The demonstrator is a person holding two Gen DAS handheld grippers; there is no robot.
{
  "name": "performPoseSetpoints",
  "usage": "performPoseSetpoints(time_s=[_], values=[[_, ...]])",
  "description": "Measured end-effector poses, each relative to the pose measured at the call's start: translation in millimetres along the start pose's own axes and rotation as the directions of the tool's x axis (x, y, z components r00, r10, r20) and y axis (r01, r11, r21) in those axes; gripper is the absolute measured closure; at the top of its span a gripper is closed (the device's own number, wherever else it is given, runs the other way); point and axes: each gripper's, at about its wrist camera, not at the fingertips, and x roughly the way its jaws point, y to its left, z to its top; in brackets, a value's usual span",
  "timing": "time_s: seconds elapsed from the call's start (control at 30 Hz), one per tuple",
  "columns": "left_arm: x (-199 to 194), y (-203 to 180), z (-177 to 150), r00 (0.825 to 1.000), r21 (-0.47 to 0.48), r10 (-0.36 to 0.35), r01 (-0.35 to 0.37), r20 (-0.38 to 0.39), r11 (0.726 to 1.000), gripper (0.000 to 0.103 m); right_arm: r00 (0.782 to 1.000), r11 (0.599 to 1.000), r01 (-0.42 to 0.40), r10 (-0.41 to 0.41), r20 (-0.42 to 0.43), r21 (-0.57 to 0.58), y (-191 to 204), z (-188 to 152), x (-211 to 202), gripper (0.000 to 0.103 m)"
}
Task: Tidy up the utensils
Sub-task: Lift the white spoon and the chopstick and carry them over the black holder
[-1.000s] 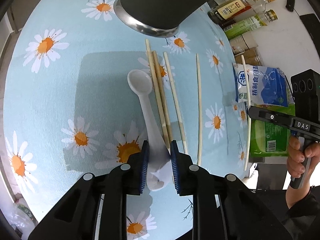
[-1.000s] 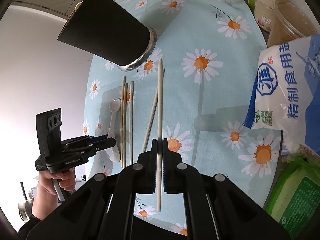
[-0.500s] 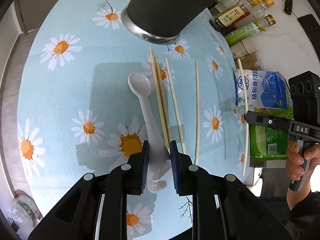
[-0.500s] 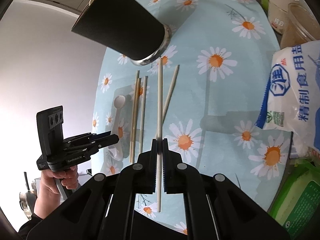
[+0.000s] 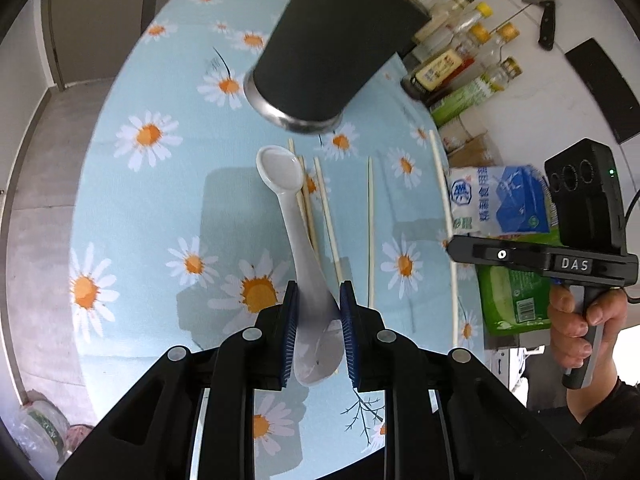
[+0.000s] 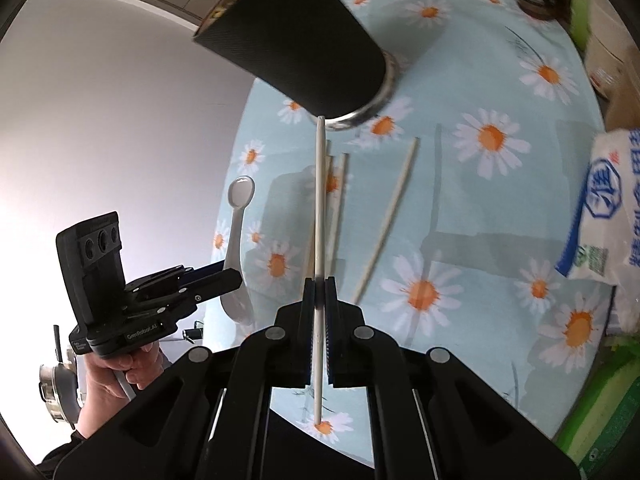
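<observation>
My left gripper (image 5: 316, 308) is shut on the handle of a white ceramic spoon (image 5: 288, 196) and holds it above the cloth; it also shows in the right wrist view (image 6: 208, 276), with the spoon (image 6: 239, 196). My right gripper (image 6: 319, 294) is shut on a pale chopstick (image 6: 319, 200) whose tip points at the black utensil holder (image 6: 304, 44). In the left wrist view the holder (image 5: 336, 52) stands beyond the spoon, with the right gripper (image 5: 456, 248) and its chopstick (image 5: 444, 200) at the right. Several chopsticks (image 5: 370, 232) lie on the cloth.
The table has a light blue daisy cloth (image 5: 160, 184). A blue and white salt bag (image 5: 500, 204), a green packet (image 5: 508, 296) and several bottles (image 5: 452, 68) stand along the right side. A knife (image 5: 540, 0) hangs on the wall.
Both grippers have risen from the table with their loads. The spoon is lifted off the cloth and the chopstick's tip has swung toward the black holder.
</observation>
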Motion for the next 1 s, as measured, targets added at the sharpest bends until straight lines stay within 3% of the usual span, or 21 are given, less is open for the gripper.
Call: performPoseSetpoints(time_s=[0.37,0.6,0.87,1.0], values=[[-49.9,5.2,15.6,0.992,0.046,-0.085,0.081,0.098,0.996,0.084,0.999,0.999,-0.012,0.013,0.051,-0.03,46.7,10.4,11.3,0.097],[-71.3,-6.3,38.1,0.977,0.118,-0.159,0.143,0.139,0.983,0.084,0.988,0.998,-0.004,0.013,0.151,-0.061,64.7,22.0,2.1,0.097],[-85.2,-16.7,72.2,0.958,0.196,-0.213,0.175,0.194,0.965,0.084,0.955,0.995,0.005,0.024,0.297,-0.096,79.1,37.2,-21.3,0.097],[-90.3,-28.7,91.5,0.947,0.262,-0.226,0.164,0.228,0.951,0.084,0.918,0.994,0.006,0.039,0.395,-0.111,83.3,46.9,-30.8,0.097]])
